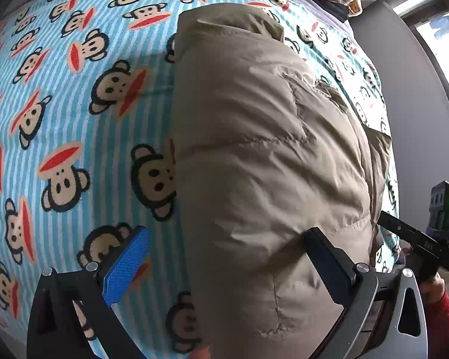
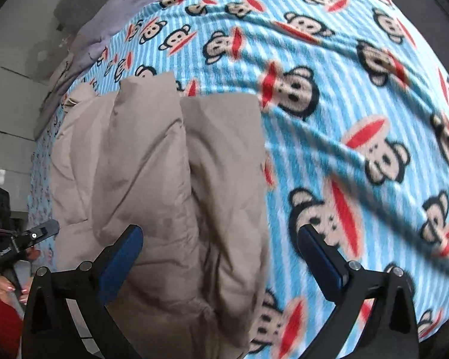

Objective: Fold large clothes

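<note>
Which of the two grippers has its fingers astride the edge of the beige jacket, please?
Both: the left gripper and right gripper each straddle a jacket edge.

Jacket (image 1: 263, 161): matt beige quilted cloth, puffy. Blanket (image 1: 74, 125): fuzzy fleece. Fingers (image 1: 125, 264): textured blue pads.

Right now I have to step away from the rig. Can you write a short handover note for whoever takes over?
Left gripper: jaws open, holding nothing, straddling the near left edge of the beige puffer jacket.
Right gripper: jaws open, empty, over the jacket's near right edge.
Jacket lies on the monkey-print blanket, already folded lengthwise into a long narrow bundle with layers stacked.
Done: sides appear folded in.
Left: probably fold the bundle across its length to make it compact, then flatten the puffy layers.
</note>
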`<state>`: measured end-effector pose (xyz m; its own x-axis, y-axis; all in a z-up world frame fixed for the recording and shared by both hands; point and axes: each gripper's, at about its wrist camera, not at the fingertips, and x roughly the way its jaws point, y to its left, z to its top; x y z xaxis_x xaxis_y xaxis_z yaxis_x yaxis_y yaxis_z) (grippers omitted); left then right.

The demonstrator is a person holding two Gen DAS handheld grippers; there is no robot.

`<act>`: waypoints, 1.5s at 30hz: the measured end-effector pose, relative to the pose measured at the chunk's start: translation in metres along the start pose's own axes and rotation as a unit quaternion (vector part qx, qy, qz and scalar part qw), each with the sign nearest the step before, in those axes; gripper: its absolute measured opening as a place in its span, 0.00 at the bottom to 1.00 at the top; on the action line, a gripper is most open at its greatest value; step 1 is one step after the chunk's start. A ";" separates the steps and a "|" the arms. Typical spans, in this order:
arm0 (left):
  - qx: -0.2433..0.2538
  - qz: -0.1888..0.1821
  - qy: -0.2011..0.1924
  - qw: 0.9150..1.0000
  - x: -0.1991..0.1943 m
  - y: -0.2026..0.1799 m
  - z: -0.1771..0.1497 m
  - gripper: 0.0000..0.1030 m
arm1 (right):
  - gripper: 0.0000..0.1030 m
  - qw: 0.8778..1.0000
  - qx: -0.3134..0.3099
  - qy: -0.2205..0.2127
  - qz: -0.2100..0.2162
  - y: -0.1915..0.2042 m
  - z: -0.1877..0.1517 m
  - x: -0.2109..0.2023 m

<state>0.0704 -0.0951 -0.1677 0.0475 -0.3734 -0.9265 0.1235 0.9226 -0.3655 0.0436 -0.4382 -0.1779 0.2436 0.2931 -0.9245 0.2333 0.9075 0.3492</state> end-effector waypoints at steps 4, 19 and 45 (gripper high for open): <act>0.001 0.007 0.000 1.000 0.003 -0.006 0.002 1.00 | 1.00 0.999 -0.029 -0.002 -0.020 0.003 0.002 -0.001; -0.033 -0.154 0.024 0.987 0.021 0.020 0.019 1.00 | 1.00 0.992 -0.017 0.093 0.084 -0.016 0.022 0.029; -0.040 -0.215 0.034 0.975 0.054 -0.004 0.037 0.86 | 0.77 0.949 0.089 0.144 0.265 -0.006 0.040 0.096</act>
<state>0.1092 -0.1225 -0.2134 -0.0579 -0.7231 -0.6883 0.0391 0.6873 -0.7254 0.1035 -0.4274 -0.2627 0.1098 0.7875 -0.6065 0.3110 0.5523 0.7735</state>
